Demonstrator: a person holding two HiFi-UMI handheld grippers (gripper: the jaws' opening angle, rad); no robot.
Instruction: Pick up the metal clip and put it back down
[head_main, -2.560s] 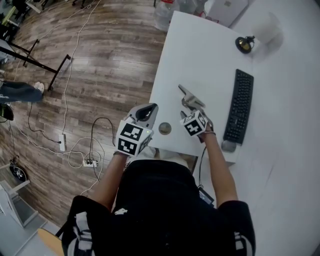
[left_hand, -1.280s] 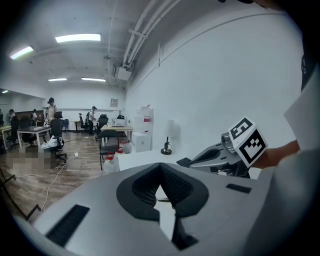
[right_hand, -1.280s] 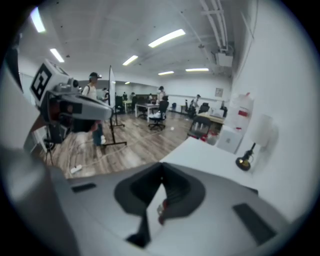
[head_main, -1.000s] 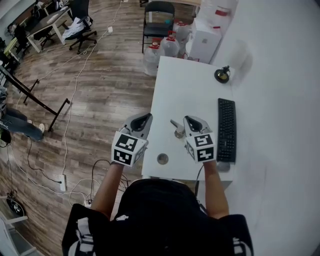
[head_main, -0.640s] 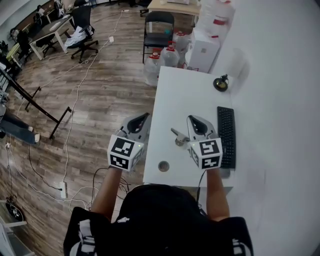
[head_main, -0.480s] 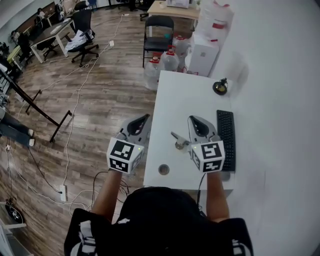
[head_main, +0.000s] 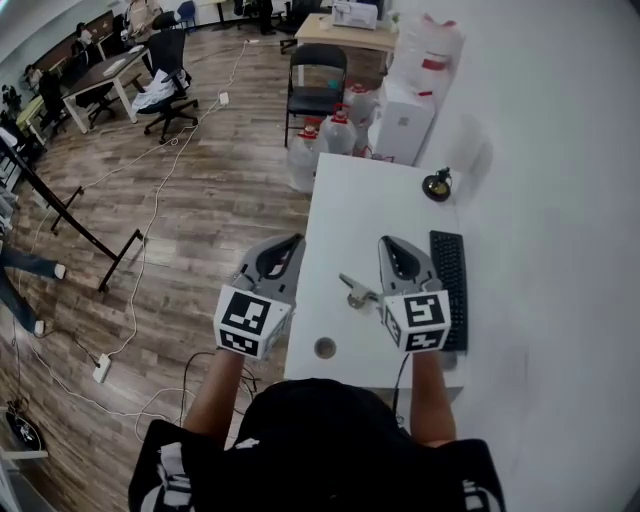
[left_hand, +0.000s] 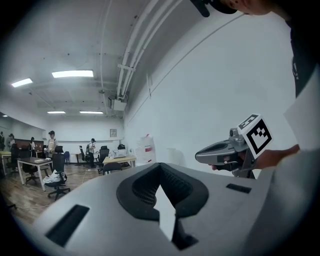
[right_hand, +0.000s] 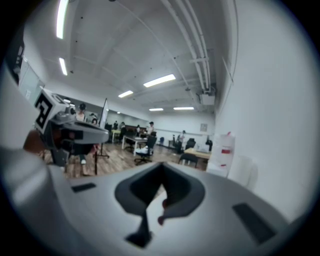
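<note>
While your left hand-held gripper (head_main: 285, 250) and right hand-held gripper (head_main: 393, 248) hang closed and empty, the metal clip (head_main: 354, 290) lies on the worktop (head_main: 370, 200) between them.
Your right is nearer; the clip lies below it and just to its left, long axis slanting toward it.

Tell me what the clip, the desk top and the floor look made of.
Clip: likely bare metal, grey, dull sheen.
Desk top: smooth matte white, probably laminate or painted board.
Floor: brown planks, grain and seams visible; wood or vinyl, can't tell.
</note>
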